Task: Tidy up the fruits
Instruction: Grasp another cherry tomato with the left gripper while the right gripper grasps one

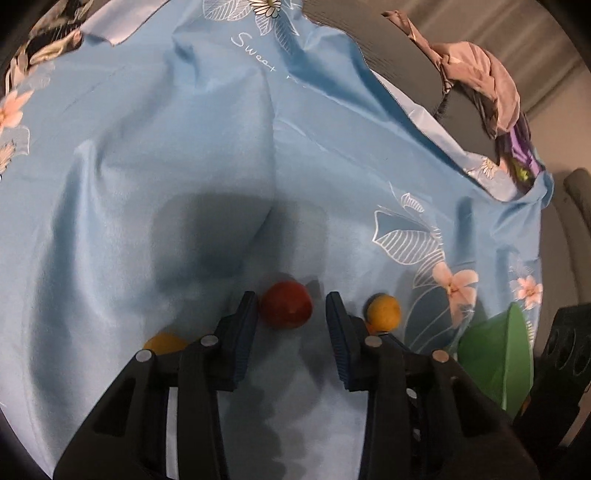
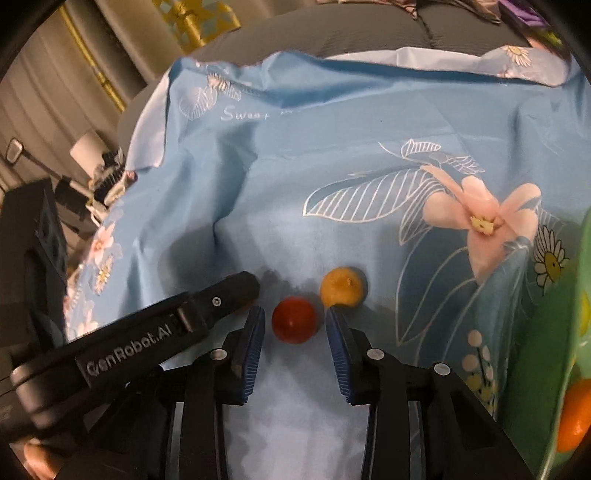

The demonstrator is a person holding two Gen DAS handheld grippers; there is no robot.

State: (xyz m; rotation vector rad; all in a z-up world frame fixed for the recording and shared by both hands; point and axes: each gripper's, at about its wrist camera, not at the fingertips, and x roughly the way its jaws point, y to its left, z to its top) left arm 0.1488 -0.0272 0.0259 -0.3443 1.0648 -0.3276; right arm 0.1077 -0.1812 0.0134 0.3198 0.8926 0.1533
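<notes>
Right wrist only: orange fruit in green bowl.

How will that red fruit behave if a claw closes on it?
The red fruit looks round and glossy, so it may roll or squirt out of an off-centre pinch. It sits on soft, wrinkled blue cloth, which probably damps rolling. Being small, it is likely light.

I see a light blue floral cloth spread in loose folds over a grey cushioned surface. On it lie a red fruit, a yellow-orange fruit just beside it and another yellow one to its left. A green bowl sits at the cloth's right side.
</notes>
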